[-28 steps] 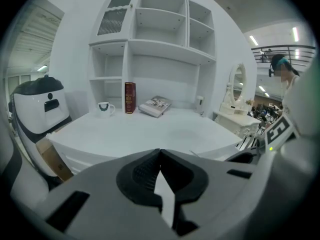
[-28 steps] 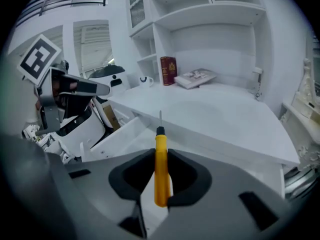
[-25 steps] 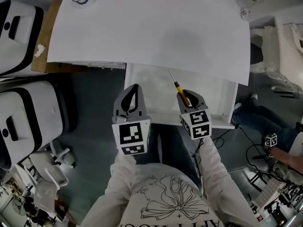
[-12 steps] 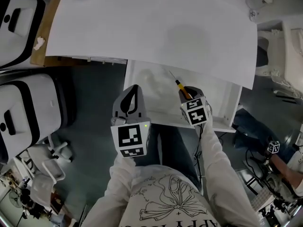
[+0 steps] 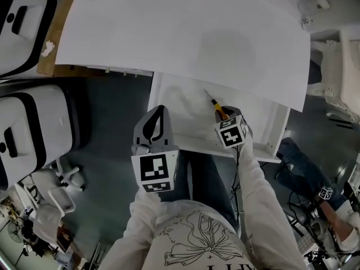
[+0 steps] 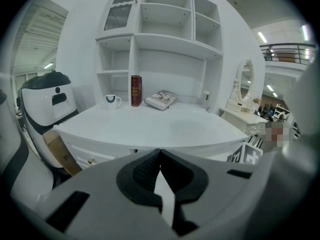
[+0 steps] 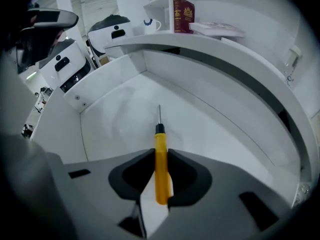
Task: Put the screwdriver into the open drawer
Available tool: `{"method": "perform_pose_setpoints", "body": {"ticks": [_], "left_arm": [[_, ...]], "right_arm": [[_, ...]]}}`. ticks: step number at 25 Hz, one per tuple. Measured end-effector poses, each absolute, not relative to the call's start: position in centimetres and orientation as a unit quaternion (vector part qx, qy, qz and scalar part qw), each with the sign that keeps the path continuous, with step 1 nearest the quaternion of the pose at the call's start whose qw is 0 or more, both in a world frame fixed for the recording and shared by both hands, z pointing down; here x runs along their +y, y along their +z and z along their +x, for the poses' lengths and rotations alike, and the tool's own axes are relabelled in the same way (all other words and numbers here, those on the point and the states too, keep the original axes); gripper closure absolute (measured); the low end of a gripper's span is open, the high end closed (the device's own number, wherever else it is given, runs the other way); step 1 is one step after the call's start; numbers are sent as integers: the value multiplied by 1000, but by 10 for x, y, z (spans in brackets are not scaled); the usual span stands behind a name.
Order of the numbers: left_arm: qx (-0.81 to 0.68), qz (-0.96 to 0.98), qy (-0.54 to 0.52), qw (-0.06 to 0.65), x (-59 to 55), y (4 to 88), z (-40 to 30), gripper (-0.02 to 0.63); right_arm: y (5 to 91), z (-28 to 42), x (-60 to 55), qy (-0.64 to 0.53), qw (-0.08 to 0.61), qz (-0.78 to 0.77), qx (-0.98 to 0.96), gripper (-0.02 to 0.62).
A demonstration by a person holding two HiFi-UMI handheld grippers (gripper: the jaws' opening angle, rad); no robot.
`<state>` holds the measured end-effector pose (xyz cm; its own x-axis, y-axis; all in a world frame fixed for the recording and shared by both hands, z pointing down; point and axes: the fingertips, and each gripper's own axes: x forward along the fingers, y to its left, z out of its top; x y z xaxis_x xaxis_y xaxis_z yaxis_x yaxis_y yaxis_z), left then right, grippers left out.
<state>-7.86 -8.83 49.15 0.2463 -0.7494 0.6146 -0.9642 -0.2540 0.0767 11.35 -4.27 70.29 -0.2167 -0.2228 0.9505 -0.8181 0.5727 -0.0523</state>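
A screwdriver [image 5: 215, 104] with a yellow handle and a thin metal shaft is clamped between the jaws of my right gripper [image 5: 224, 113]. It points steeply down over the white floor of the open drawer [image 5: 180, 114] under the desk. In the right gripper view both pads press on the yellow handle of the screwdriver [image 7: 159, 139], and its tip hangs just above the floor of the drawer [image 7: 210, 134]. My left gripper [image 5: 158, 111] hovers at the drawer's front left corner, shut and empty. In the left gripper view its jaws [image 6: 160, 156] meet with nothing between them.
The white desk top [image 5: 185, 32] overhangs the back of the drawer. On it stand a mug [image 6: 112, 100], a red book [image 6: 136, 90] and a flat book [image 6: 160, 99]. White and black machines [image 5: 34, 128] stand on the floor at the left. The drawer's front rim [image 5: 197, 144] lies below both grippers.
My right gripper has sunk lower into the drawer with the screwdriver and tipped more steeply downward. The left gripper has stayed where it was.
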Motion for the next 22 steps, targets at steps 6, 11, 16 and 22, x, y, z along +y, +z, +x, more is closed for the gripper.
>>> {"method": "perform_pose_setpoints", "body": {"ticks": [6,11,16,22], "left_arm": [[-571,753,238,225,-86,493,-81,601],[-575,751,233,226,-85,488,-88,601],[-580,753,220,219,-87,472,-89,601],[-585,762,192,203,-94,439,-84,601]], "right_arm": [[712,115,-43,295,525,358,-714,517],[709,113,-44,298,516,370,-713,512],[680,111,-53,296,481,396,-723,492],[604,115,-76,256,407,469,-741,539]]}}
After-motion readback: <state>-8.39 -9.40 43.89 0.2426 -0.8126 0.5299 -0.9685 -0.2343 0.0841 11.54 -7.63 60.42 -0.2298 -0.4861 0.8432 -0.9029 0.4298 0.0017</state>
